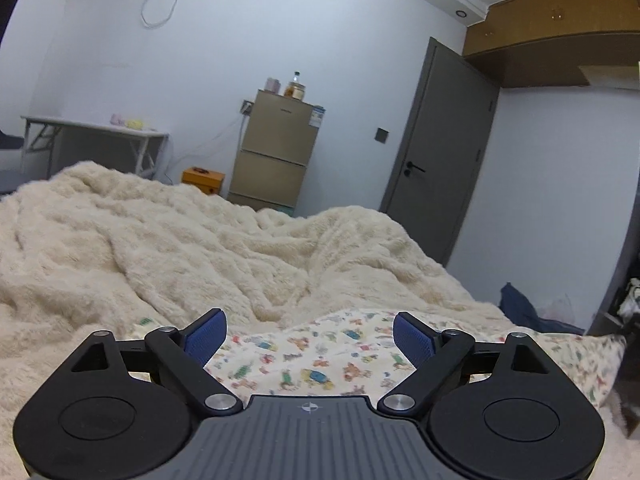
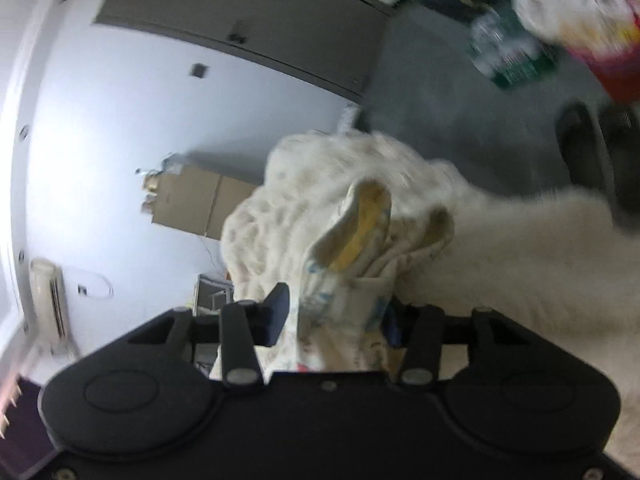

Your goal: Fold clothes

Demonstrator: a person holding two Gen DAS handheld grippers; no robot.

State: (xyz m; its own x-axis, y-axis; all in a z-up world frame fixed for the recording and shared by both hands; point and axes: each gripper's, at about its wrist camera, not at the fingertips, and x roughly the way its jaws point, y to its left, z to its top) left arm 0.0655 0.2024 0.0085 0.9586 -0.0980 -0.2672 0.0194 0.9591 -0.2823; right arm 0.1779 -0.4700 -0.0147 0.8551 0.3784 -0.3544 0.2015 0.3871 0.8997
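A cream garment with a small colourful cartoon print lies on the fluffy cream blanket covering the bed. My left gripper is open and empty, hovering just above the garment's near part. In the right wrist view, which is rolled sideways and blurred, my right gripper is shut on a bunched part of the printed garment. The cloth rises from between the fingers, and a sleeve or leg opening with a yellow lining shows at its top.
A tan fridge with jars on top, an orange box and a white folding table stand beyond the bed. A grey door is at the right. Dark blue cloth lies beside the bed. Bags and bottles sit on the floor.
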